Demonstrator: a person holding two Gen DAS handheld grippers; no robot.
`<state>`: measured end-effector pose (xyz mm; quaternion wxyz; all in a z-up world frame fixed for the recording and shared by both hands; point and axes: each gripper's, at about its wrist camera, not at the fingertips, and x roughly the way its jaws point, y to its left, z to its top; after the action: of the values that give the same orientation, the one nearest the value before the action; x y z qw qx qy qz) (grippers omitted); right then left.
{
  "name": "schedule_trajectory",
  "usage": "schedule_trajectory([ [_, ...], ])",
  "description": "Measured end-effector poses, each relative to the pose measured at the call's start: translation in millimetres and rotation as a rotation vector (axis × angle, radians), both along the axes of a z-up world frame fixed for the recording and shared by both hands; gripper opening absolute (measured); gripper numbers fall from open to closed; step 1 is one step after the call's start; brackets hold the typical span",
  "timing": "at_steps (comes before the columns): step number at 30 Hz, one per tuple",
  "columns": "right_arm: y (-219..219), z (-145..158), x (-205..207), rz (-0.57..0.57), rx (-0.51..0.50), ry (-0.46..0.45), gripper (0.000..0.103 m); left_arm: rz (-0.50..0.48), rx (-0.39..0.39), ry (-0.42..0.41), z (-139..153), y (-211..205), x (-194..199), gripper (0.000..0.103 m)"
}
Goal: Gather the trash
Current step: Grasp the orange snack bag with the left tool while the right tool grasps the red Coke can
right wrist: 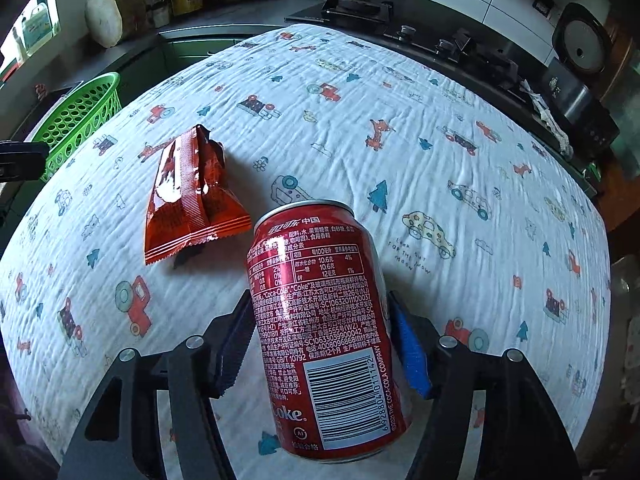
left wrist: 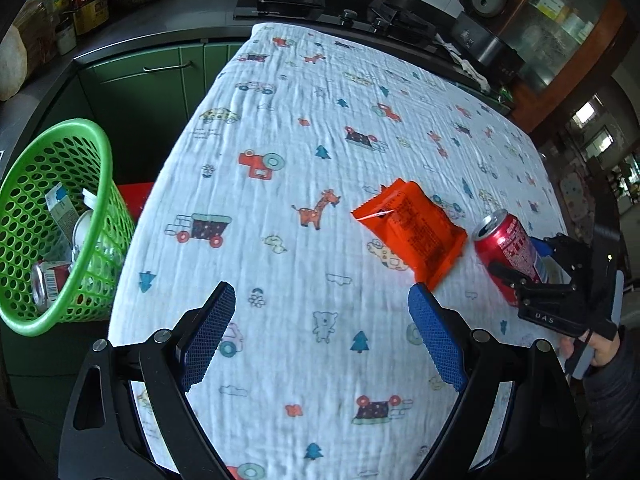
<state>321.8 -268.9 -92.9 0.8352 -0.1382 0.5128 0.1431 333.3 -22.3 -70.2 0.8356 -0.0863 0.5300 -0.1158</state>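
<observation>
Looking across the cartoon-print cloth (left wrist: 280, 152) below the kitchen counter (left wrist: 192, 20), I see my right gripper (right wrist: 320, 344) clamped on the red can (right wrist: 320, 320), orange wrapper (right wrist: 188, 196) beside it, left gripper (left wrist: 322, 332) wide open and empty, green basket (left wrist: 60, 216) off the table's edge.

right gripper (right wrist: 320, 344) pads clamped on red aluminium Coke can (right wrist: 320, 320), can upright. Crinkled orange foil snack wrapper (right wrist: 188, 200) just left of can; green perforated plastic basket (right wrist: 80, 120) far left of can.
</observation>
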Motion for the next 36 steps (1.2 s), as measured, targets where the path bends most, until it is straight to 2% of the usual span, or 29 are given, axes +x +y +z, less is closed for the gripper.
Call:
schedule_trajectory([
  [8,-6,13,-38,-0.041,0.084,-0.02,0.062,0.036,-0.051,0.059,-9,-36,19,0.087],
  [21,-18,21,-81,-0.079,0.171,-0.046,0.062,0.198,-0.107,0.138,-28,-75,51,0.087],
  [23,-20,21,-83,-0.084,0.181,-0.045,0.062,0.214,-0.079,0.136,-29,-82,55,0.087],
  [29,-23,20,-88,-0.096,0.191,-0.044,0.062,0.264,-0.1,0.179,-39,-92,67,0.087],
  [36,-26,20,-90,-0.107,0.205,-0.044,0.062,0.314,-0.065,0.22,-52,-101,76,0.087],
])
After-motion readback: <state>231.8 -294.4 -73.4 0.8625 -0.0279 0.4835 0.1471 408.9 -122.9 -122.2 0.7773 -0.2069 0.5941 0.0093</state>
